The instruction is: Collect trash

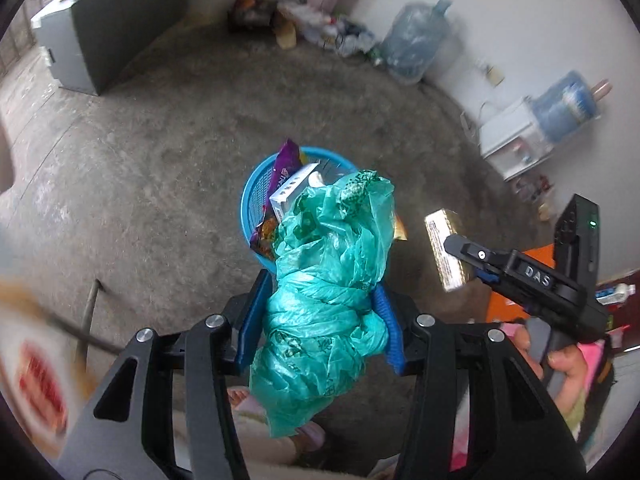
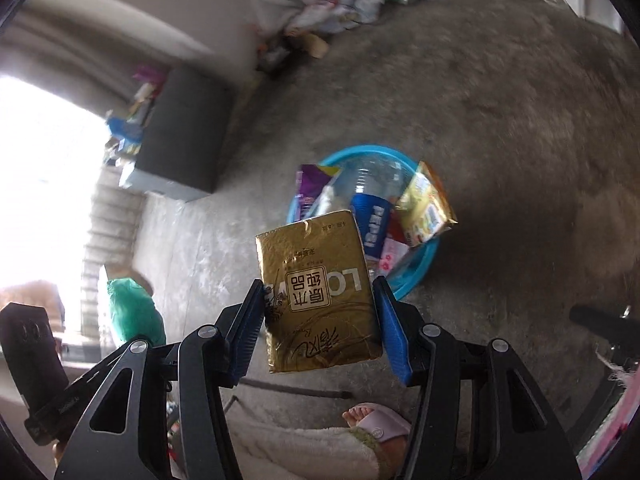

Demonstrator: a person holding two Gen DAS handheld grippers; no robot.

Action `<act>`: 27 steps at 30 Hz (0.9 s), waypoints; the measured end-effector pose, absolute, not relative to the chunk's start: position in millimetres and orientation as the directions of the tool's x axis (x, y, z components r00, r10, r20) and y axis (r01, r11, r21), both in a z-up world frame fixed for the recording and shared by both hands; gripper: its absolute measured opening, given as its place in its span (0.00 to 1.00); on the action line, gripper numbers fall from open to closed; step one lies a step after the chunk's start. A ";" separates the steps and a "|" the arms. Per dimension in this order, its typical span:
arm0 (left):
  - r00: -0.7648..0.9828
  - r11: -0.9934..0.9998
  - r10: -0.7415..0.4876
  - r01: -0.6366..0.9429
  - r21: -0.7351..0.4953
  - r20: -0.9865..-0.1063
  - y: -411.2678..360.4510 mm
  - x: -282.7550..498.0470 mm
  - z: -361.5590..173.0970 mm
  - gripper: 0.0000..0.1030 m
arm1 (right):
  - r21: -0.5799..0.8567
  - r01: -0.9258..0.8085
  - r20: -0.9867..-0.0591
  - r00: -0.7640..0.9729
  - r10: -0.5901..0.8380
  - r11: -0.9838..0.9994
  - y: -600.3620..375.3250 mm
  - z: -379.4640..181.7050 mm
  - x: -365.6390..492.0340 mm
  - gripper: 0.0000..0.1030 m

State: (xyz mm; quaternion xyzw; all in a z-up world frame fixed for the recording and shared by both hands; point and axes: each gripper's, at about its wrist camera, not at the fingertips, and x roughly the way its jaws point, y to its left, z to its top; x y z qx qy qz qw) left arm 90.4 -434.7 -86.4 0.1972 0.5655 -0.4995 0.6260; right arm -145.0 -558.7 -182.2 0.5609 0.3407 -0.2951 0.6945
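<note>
Left tool (image 1: pixel 320 312) is clamped on a crumpled green plastic bag (image 1: pixel 328 280), held above the near rim of the blue basket (image 1: pixel 256 196) on the concrete floor (image 1: pixel 160 140). Right tool (image 2: pixel 320 320) grips a gold tissue pack (image 2: pixel 320 288) between its blue pads — basket rim at 1 o'clock beyond it. Basket holds a purple wrapper (image 1: pixel 286 164), a white box (image 1: pixel 290 192) and a Pepsi cup (image 2: pixel 372 224) — already well filled.

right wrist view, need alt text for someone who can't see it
The right gripper grips a gold tissue pack between its blue jaws, above a concrete floor. Just beyond sits a blue basket filled with wrappers and a Pepsi cup.
</note>
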 end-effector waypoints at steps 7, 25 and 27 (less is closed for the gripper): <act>-0.125 0.389 -0.329 0.885 -0.255 -0.936 -517.9 100.5 -146.4 0.69 | 0.582 0.810 -0.812 0.584 -0.010 0.064 -595.4 -258.4 -125.5 0.64; -0.098 0.368 -0.520 0.871 -0.326 -0.849 -482.7 120.2 -71.3 0.70 | 0.647 0.749 -0.739 0.662 -0.127 0.144 -589.2 -230.3 -139.3 0.67; -0.052 0.366 -0.575 0.876 -0.314 -0.816 -452.5 118.4 -37.8 0.72 | 0.633 0.737 -0.724 0.672 -0.156 0.237 -574.6 -200.3 -137.1 0.67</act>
